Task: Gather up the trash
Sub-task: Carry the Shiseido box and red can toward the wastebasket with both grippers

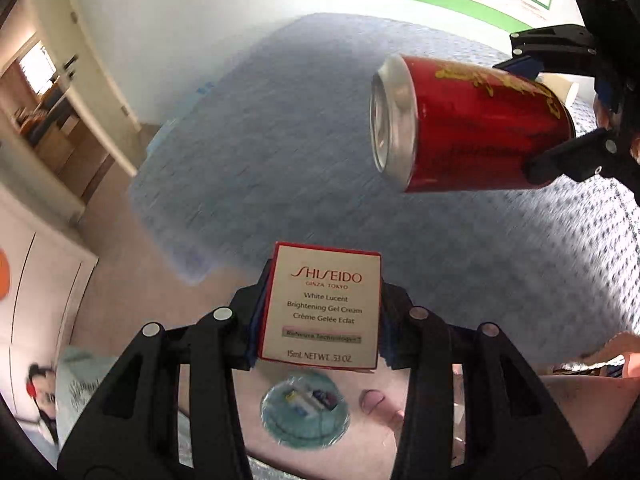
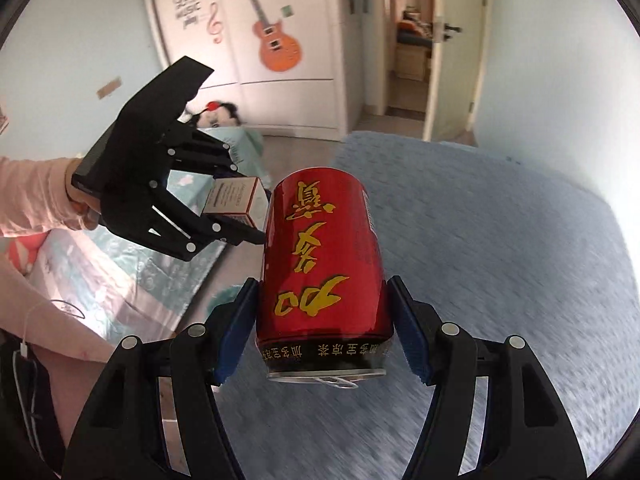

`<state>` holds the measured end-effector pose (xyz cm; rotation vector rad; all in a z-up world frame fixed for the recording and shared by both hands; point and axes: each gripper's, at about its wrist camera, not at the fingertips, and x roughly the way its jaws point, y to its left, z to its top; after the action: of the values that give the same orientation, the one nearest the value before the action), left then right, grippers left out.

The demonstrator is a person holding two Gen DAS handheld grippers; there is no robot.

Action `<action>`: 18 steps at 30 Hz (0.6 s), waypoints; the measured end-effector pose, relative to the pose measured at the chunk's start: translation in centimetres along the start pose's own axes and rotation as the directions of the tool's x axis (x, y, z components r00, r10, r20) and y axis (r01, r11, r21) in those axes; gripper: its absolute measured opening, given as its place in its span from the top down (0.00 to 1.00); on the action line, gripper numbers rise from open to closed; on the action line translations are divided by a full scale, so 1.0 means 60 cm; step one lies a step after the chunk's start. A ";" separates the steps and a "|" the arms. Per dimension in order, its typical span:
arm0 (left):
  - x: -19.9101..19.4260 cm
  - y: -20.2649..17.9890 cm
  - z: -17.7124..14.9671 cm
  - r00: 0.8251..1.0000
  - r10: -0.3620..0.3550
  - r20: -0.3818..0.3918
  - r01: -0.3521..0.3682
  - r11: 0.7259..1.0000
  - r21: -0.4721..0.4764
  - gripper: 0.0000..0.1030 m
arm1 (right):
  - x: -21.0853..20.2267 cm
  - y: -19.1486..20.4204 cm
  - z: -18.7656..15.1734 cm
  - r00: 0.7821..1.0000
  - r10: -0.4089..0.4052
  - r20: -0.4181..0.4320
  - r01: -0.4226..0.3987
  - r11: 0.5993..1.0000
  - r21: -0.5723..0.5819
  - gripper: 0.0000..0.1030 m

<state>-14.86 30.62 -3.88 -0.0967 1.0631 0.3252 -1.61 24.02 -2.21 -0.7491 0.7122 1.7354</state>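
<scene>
Right wrist view: your right gripper (image 2: 324, 320) clamps the can (image 2: 324, 264) at centre, left gripper (image 2: 236, 216) clamps the box (image 2: 234, 200) at centre left; swinging fast could shake either loose.

My room: pale walls (image 2: 540, 60), blue-grey carpet (image 2: 500, 260), white wardrobe (image 2: 280, 40) bearing an orange guitar sticker (image 2: 276, 40), open doorway (image 2: 416, 40), patterned bed (image 2: 100, 272), daylight.

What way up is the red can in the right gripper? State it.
Tipped, roughly on its side. The red can points its silver end sideways in the left wrist view, clamped in the right gripper; its pull tab sits nearest that gripper's camera.
</scene>
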 end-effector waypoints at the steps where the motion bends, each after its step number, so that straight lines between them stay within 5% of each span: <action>1: -0.003 0.015 -0.012 1.000 0.008 -0.003 -0.008 1.000 -0.012 0.61 | 0.018 0.015 0.014 1.000 0.016 -0.004 -0.016 1.000 -0.011 0.36; 10: -0.021 0.140 -0.133 0.997 0.065 -0.052 -0.072 0.987 -0.143 0.61 | 0.149 0.124 0.107 0.989 0.137 -0.058 -0.142 0.986 -0.087 0.36; 18: -0.001 0.217 -0.230 0.993 0.049 -0.109 -0.080 0.949 -0.306 0.61 | 0.273 0.200 0.139 0.966 0.202 -0.163 -0.223 0.967 -0.121 0.36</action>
<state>-30.52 39.72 -9.54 -0.3640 1.1099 0.5508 -18.20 37.00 -8.50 -0.9333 0.8044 1.9542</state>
